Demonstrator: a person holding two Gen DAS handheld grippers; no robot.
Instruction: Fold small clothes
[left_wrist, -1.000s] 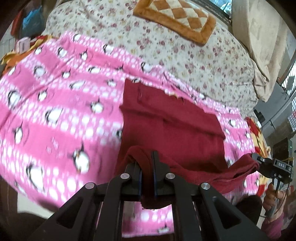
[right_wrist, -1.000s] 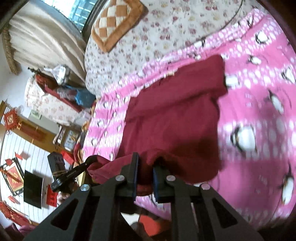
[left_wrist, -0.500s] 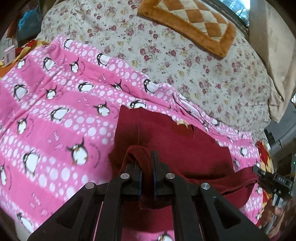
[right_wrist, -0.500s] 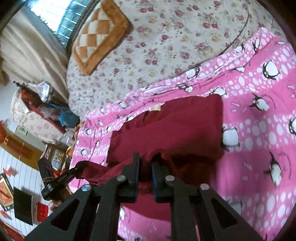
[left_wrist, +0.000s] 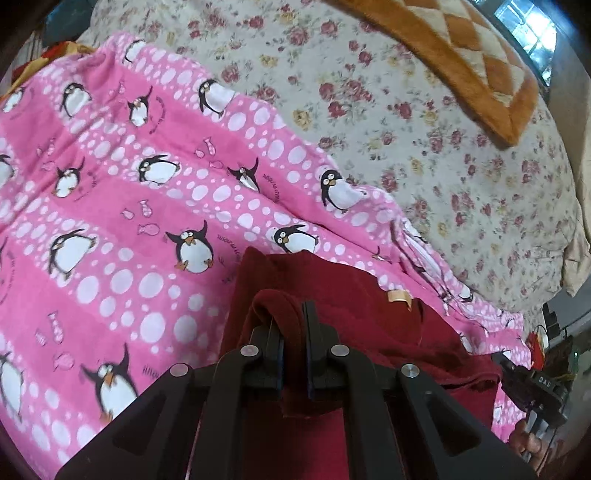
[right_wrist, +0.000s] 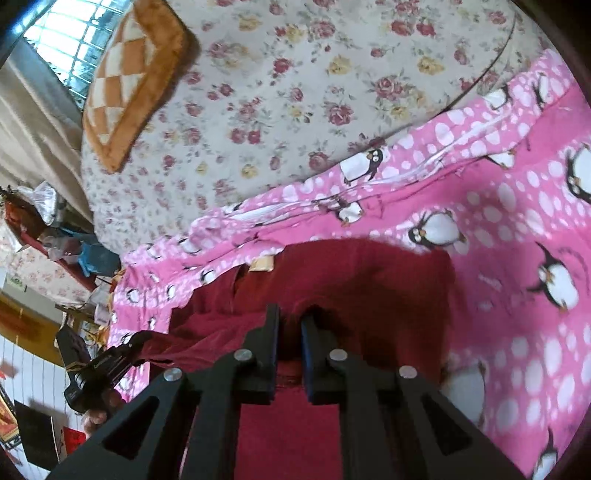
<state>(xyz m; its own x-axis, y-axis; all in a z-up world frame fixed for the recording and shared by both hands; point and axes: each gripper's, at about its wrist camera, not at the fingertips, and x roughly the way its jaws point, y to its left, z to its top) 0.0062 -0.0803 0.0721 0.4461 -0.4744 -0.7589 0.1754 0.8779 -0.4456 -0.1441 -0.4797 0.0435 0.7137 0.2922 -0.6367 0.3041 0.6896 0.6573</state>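
A dark red cloth (left_wrist: 369, 332) lies on a pink blanket (left_wrist: 122, 221) with penguins and white dots on it. The blanket is spread over a bed with a flowery sheet (left_wrist: 424, 155). Far off on the sheet lies an orange and cream checked cushion (left_wrist: 461, 55).

The left gripper (left_wrist: 293, 317) has its two black fingers pressed together on a fold of the red cloth. The fold pokes up between the fingers and a bit hangs down behind them. The cloth lies to the right of the middle of the blanket, close to the blanket's far edge. A small tan tag (left_wrist: 399, 297) shows on the cloth, near its far edge.

In the right wrist view, the right gripper (right_wrist: 290, 321) is also pinching the red cloth (right_wrist: 369, 288), with the fabric bunched up between its fingers. The same tag (right_wrist: 261, 264) sits at the cloth's far edge, touching the pink blanket (right_wrist: 517, 240).

Each camera sees the other gripper off to the side. The right one (left_wrist: 532, 384) is at the right edge of the left view, with red cloth reaching to it and a hand (left_wrist: 532, 443) below it. The left one (right_wrist: 99, 365) is at the left edge of the right view, also with cloth at its tip.

A window (right_wrist: 70, 40) shines beyond the cushion (right_wrist: 129, 77).
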